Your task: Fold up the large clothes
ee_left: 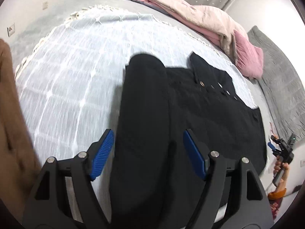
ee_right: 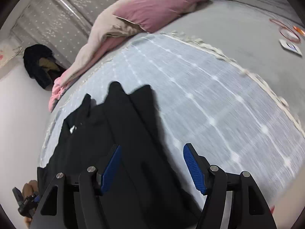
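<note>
A large black garment (ee_left: 200, 110) with metal snap buttons (ee_left: 201, 84) lies on a pale blue checked throw (ee_left: 76, 72) on the bed. One part is folded lengthways over its body (ee_left: 143, 105). My left gripper (ee_left: 148, 152) is open and empty just above that fold. The garment also shows in the right wrist view (ee_right: 118, 133). My right gripper (ee_right: 151, 164) is open and empty over the garment's edge. The right gripper shows small at the far right of the left wrist view (ee_left: 282, 150).
A pink and beige duvet (ee_left: 200, 19) is heaped along the far side of the bed, also in the right wrist view (ee_right: 144, 13). A brown cloth (ee_left: 11, 133) hangs at the left. Dark clothes (ee_right: 40, 64) pile by the curtain. Small items (ee_right: 289, 36) lie on the grey sheet.
</note>
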A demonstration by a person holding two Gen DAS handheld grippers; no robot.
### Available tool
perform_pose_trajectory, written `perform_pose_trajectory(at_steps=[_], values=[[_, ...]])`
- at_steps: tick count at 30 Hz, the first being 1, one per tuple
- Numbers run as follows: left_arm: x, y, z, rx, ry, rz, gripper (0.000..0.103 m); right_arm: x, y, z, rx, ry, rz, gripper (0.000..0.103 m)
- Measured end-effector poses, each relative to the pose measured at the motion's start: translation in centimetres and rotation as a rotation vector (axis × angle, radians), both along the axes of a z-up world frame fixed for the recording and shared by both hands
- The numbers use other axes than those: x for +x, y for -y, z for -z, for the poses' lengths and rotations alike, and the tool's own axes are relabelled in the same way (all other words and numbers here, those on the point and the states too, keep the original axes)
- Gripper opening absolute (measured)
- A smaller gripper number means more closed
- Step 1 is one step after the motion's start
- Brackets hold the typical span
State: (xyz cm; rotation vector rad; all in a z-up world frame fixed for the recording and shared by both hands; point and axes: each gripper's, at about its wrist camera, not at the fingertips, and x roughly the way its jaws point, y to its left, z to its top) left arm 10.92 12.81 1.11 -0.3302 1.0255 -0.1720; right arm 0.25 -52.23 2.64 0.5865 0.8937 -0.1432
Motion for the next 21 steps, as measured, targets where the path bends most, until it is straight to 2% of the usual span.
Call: perform_pose_trajectory(at_steps=[3, 5, 7, 8, 9, 11, 13, 14, 18, 21], values=[[2.3, -0.4, 0.8, -0.013, -0.008, -0.063, 0.074, 3.5, -1.7, 0.7, -0.005, 0.022, -0.012, 0.068], [2.9, 0.0, 0.9, -0.037, 0.008, -0.080, 0.063, 5.4, -2.8, 1.3, -0.037, 0.031, -0.014, 0.068], [3.2, 0.9, 0.6, -0.024, 0.040, -0.092, 0.053, 7.2, -3.8, 2.2, -0.072, 0.033, -0.006, 0.067], [2.9, 1.3, 0.3, -0.004, 0.080, -0.095, 0.045, 7.8, -4.2, 2.6, -0.094, 0.038, -0.001, 0.064], [2.8, 1.6, 0.1, 0.013, 0.105, -0.093, 0.042, 8.4, -4.9, 3.1, -0.139, 0.048, -0.006, 0.060], [2.7, 2.0, -0.4, 0.046, 0.153, -0.093, 0.024, 8.9, -5.7, 3.9, -0.215, 0.038, -0.019, 0.033], [2.6, 2.1, -0.5, 0.043, 0.181, -0.096, 0.015, 9.0, -6.7, 4.2, -0.278, 0.036, -0.037, 0.018], [2.5, 2.0, -0.6, 0.038, 0.193, -0.102, 0.011, 8.9, -7.0, 4.1, -0.302, 0.042, -0.037, 0.013], [2.2, 1.6, -1.4, 0.013, 0.240, -0.157, 0.007, 8.0, -9.5, 2.4, -0.457, 0.096, -0.027, 0.007], [2.2, 2.3, -2.7, 0.030, 0.298, -0.167, 0.007, 7.3, -10.4, 0.5, -0.517, 0.156, 0.000, 0.006]])
